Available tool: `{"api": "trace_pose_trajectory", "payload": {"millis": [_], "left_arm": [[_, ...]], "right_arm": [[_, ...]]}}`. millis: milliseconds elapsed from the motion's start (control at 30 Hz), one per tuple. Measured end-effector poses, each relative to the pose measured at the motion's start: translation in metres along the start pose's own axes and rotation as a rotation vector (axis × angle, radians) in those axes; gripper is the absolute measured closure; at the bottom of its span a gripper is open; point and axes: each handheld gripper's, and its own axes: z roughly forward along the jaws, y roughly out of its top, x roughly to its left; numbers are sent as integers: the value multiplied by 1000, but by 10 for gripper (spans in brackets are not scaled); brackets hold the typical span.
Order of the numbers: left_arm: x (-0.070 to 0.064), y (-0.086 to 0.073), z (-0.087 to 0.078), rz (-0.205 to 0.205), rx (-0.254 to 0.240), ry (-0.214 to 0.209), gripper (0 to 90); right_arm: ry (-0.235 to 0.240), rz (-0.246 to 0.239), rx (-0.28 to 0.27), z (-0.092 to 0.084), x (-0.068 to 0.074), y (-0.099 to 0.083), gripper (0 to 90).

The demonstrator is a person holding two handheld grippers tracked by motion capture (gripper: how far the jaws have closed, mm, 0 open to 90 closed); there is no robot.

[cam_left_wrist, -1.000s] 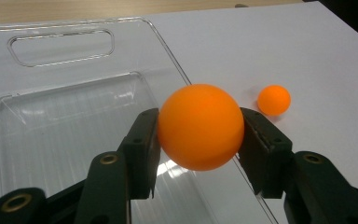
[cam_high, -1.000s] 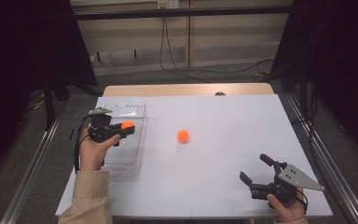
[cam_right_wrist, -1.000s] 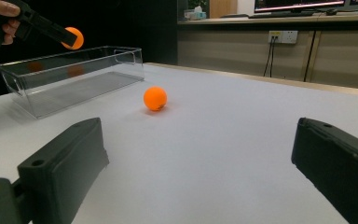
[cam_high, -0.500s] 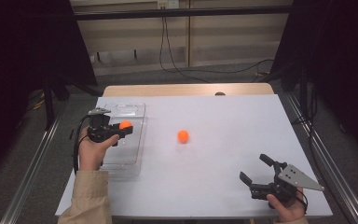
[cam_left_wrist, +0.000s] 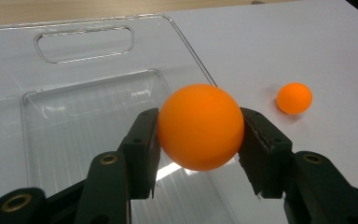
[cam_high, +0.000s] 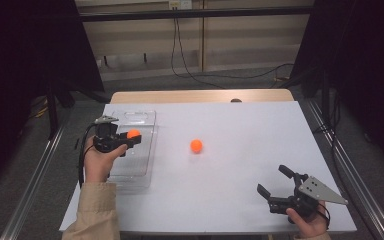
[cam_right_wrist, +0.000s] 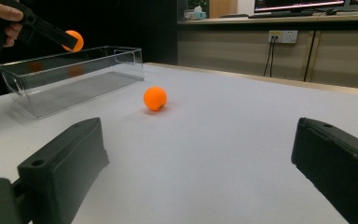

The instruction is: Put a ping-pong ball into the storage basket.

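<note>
My left gripper (cam_high: 132, 135) (cam_left_wrist: 199, 135) is shut on an orange ball (cam_high: 133, 133) (cam_left_wrist: 200, 126) and holds it above the clear plastic tray (cam_high: 141, 118) (cam_left_wrist: 84, 44). In the right gripper view that held ball (cam_right_wrist: 74, 40) hangs over the tray's (cam_right_wrist: 65, 77) far wall. A second orange ball (cam_high: 196, 145) (cam_left_wrist: 294, 98) (cam_right_wrist: 155, 98) rests on the white table, right of the tray. My right gripper (cam_high: 276, 181) (cam_right_wrist: 198, 168) sits low at the table's near right corner, jaws wide apart with nothing between them, pointing toward the loose ball.
The white tabletop (cam_high: 240, 130) spreads wide between the two grippers. A wooden strip (cam_high: 200, 96) borders its far edge. Metal rails (cam_high: 340, 155) run along both sides of the table, and cables (cam_high: 205, 75) lie on the floor behind.
</note>
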Motion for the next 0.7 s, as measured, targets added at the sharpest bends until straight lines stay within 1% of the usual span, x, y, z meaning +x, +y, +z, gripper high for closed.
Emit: {"api": "trace_pose_trajectory", "payload": {"millis": [300,700], "left_arm": [[3,-1,0,-2,5,16,507],[7,-4,3,-4,18,47,507]], "right_arm": [[1,0,0,0,0,0,22],[-1,0,0,-1,0,0,21]]}}
